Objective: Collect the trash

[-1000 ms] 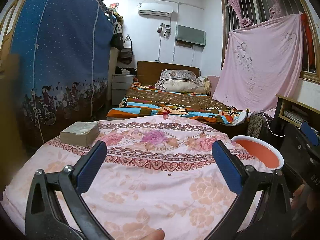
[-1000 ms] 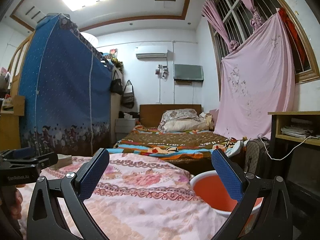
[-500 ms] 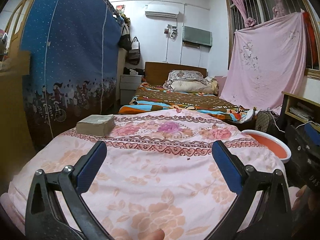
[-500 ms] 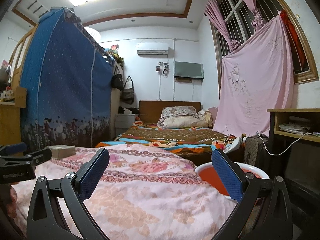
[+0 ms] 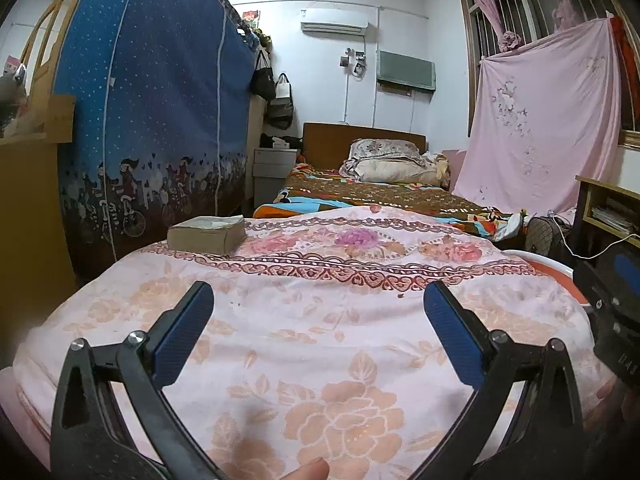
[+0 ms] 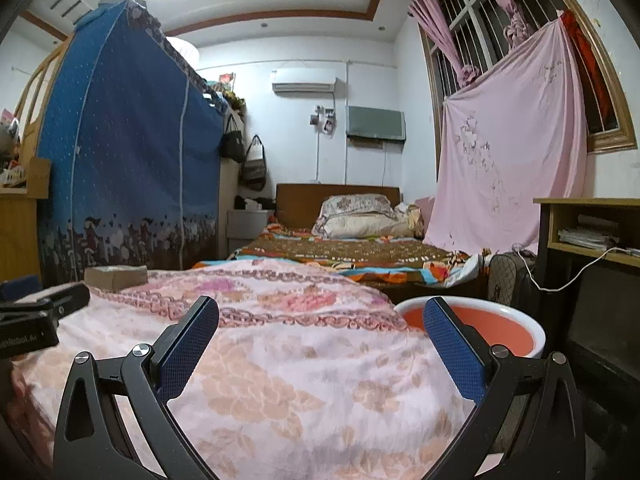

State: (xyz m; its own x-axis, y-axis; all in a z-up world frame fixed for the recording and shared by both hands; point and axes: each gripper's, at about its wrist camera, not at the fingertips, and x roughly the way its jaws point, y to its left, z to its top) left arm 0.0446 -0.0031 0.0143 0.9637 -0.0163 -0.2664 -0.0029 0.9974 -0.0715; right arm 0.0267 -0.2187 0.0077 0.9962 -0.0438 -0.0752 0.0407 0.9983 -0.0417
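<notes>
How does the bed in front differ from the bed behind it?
The front bed has a pale pink floral cover; the back bed has a brown and bright multicolour one. The front bed carries a flat box; the back bed carries pillows. Only the back bed shows a wooden headboard. Both lie lengthwise toward the far wall.

Left gripper [image 5: 319, 306] spread wide, level; right gripper [image 6: 321, 322] likewise, both empty.

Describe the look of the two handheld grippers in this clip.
Left gripper and right gripper match: black skeletal frames with triangular cutouts, silver pivot screws, and flat blue textured pads. The left gripper's body bears white lettering, partly readable.
</notes>
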